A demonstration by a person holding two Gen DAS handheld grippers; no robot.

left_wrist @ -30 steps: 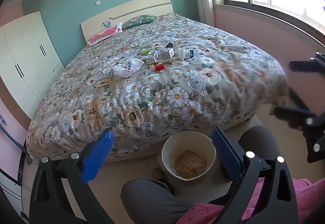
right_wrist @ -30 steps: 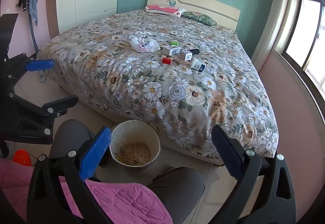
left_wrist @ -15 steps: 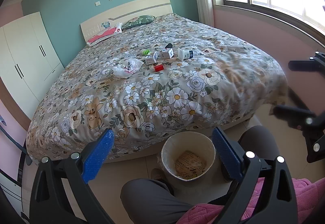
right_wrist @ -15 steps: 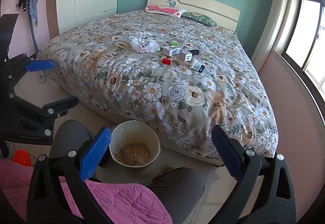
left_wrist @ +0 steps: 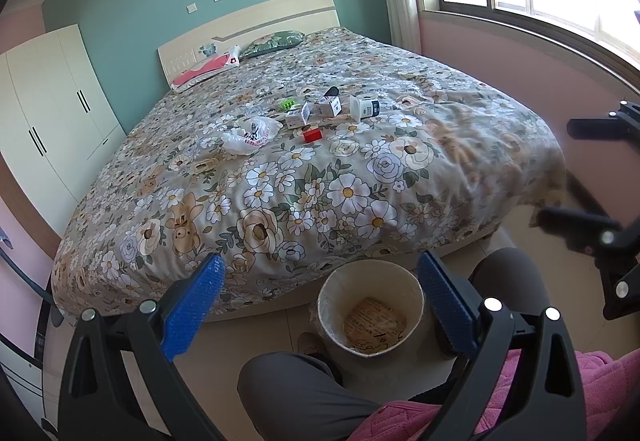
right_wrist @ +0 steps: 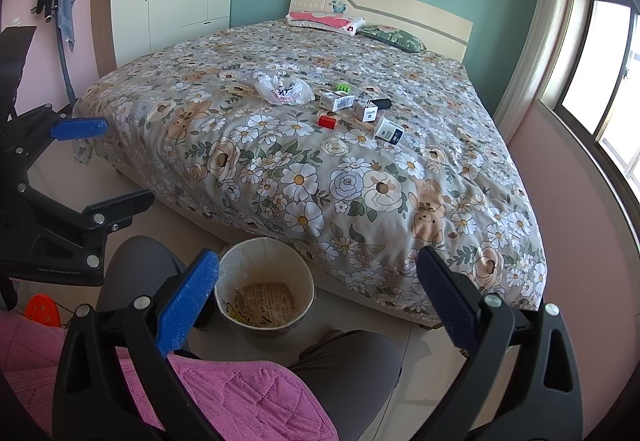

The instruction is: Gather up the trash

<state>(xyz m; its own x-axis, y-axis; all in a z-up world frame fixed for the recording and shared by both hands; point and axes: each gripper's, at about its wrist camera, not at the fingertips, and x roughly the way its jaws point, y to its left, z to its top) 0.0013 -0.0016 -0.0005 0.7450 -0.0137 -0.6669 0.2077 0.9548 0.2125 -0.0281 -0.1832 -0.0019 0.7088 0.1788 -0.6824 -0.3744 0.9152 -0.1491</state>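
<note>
Trash is in neither claw: the left gripper point(left_wrist: 318, 291) and right gripper point(right_wrist: 318, 281) both gape wide and hold nothing, low above the bin point(left_wrist: 370, 311) on the floor between the person's knees, while the litter sits well apart in the middle of the bed point(right_wrist: 360, 201). From here the crumpled plastic bag point(right_wrist: 284, 91) could slip or shed from a pinch (it looks limp), and the small red box point(right_wrist: 327, 121) might be pushed into the soft quilt. Labels on the white boxes point(right_wrist: 337, 100) are too small to read.
</note>
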